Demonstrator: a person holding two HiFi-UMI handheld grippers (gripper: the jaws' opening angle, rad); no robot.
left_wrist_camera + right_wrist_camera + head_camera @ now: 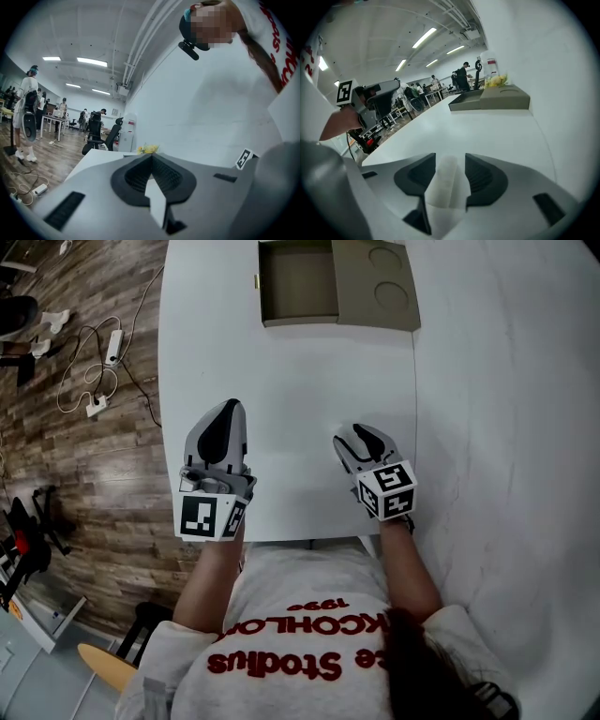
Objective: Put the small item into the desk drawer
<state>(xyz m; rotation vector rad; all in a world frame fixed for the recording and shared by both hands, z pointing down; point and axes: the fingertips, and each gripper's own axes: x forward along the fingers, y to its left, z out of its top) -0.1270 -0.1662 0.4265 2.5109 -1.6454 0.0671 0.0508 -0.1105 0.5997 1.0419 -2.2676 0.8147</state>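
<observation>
An olive desk drawer unit [380,282] stands at the far side of the white table [291,371]; its drawer [298,282] is pulled out and looks empty. The unit [506,98] also shows in the right gripper view. My left gripper [228,407] rests near the table's front edge, its jaws meeting at the tip [151,157]. My right gripper [354,432] lies beside it, jaws apart [450,157]; a pale whitish shape shows in the gap, clear of both pads, and I cannot tell it from the table. No small item is plain in the head view.
The table's left edge drops to a wood floor with cables and a power strip [112,345]. A second white table [506,427] adjoins on the right. Something yellow [496,80] sits behind the drawer unit. A standing person [26,112] and office chairs [96,129] are far off.
</observation>
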